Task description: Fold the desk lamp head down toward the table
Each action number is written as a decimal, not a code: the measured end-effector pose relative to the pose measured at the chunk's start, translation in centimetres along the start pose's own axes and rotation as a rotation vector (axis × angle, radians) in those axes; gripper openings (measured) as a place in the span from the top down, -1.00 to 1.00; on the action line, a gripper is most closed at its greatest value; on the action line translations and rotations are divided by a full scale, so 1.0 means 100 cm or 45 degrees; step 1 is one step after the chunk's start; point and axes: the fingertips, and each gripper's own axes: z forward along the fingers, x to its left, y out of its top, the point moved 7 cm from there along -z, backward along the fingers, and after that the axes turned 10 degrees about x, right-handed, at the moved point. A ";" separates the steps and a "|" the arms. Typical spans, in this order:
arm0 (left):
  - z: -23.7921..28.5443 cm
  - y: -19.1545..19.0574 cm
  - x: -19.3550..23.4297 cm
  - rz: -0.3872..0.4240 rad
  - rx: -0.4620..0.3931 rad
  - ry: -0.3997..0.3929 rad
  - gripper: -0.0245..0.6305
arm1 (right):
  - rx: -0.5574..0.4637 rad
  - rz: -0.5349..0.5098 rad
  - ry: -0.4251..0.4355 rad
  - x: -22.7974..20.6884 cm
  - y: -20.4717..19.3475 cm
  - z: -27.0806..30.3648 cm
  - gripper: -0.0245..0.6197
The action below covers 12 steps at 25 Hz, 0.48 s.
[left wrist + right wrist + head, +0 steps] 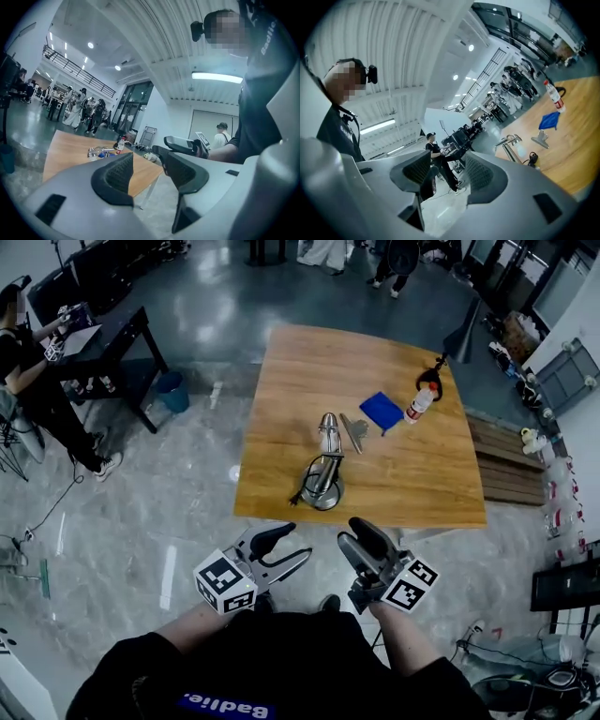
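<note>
A silver desk lamp (324, 468) stands on the wooden table (281, 381) near its front edge, with its round base (323, 494) toward me and its head (328, 424) pointing away. The right gripper view shows the lamp (513, 142) too. Both grippers hang in front of the table, over the floor, clear of the lamp. My left gripper (284, 550) is open and holds nothing. My right gripper (362, 538) is open and holds nothing as well. The gap between the jaws of each gripper (147, 165) (447, 171) shows only background.
A blue cloth (382, 410), a metal clip (354, 432) and a plastic bottle (419, 404) lie behind and to the right of the lamp. At the left a seated person (33, 381) works at a black desk (112, 334) beside a blue bin (173, 390). A wooden pallet (502, 465) lies right of the table.
</note>
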 end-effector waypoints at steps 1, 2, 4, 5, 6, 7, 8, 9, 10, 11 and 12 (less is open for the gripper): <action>-0.004 0.003 -0.008 -0.003 -0.013 -0.005 0.20 | -0.008 -0.044 0.007 0.011 -0.001 -0.005 0.21; -0.008 0.006 -0.015 -0.005 -0.026 -0.003 0.20 | -0.013 -0.085 0.015 0.020 -0.001 -0.011 0.27; -0.011 0.010 -0.029 -0.015 -0.048 0.017 0.24 | -0.008 -0.160 0.031 0.033 -0.004 -0.022 0.39; -0.011 0.011 -0.036 -0.026 -0.055 0.028 0.26 | 0.000 -0.193 0.039 0.038 -0.005 -0.028 0.46; -0.010 0.013 -0.043 -0.037 -0.060 0.034 0.29 | 0.007 -0.227 0.049 0.043 -0.004 -0.035 0.52; -0.007 0.015 -0.050 -0.042 -0.062 0.035 0.33 | 0.012 -0.264 0.060 0.047 -0.002 -0.041 0.57; -0.004 0.017 -0.057 -0.034 -0.059 0.032 0.37 | 0.013 -0.303 0.069 0.051 0.001 -0.047 0.62; 0.001 0.019 -0.063 -0.014 -0.052 0.030 0.43 | 0.011 -0.340 0.073 0.054 0.003 -0.053 0.67; 0.005 0.019 -0.068 0.014 -0.047 0.029 0.48 | 0.006 -0.372 0.073 0.056 0.005 -0.058 0.72; 0.009 0.020 -0.072 0.038 -0.051 0.032 0.53 | 0.002 -0.404 0.070 0.059 0.006 -0.064 0.73; 0.012 0.022 -0.077 0.049 -0.066 0.040 0.60 | 0.001 -0.440 0.064 0.060 0.006 -0.069 0.76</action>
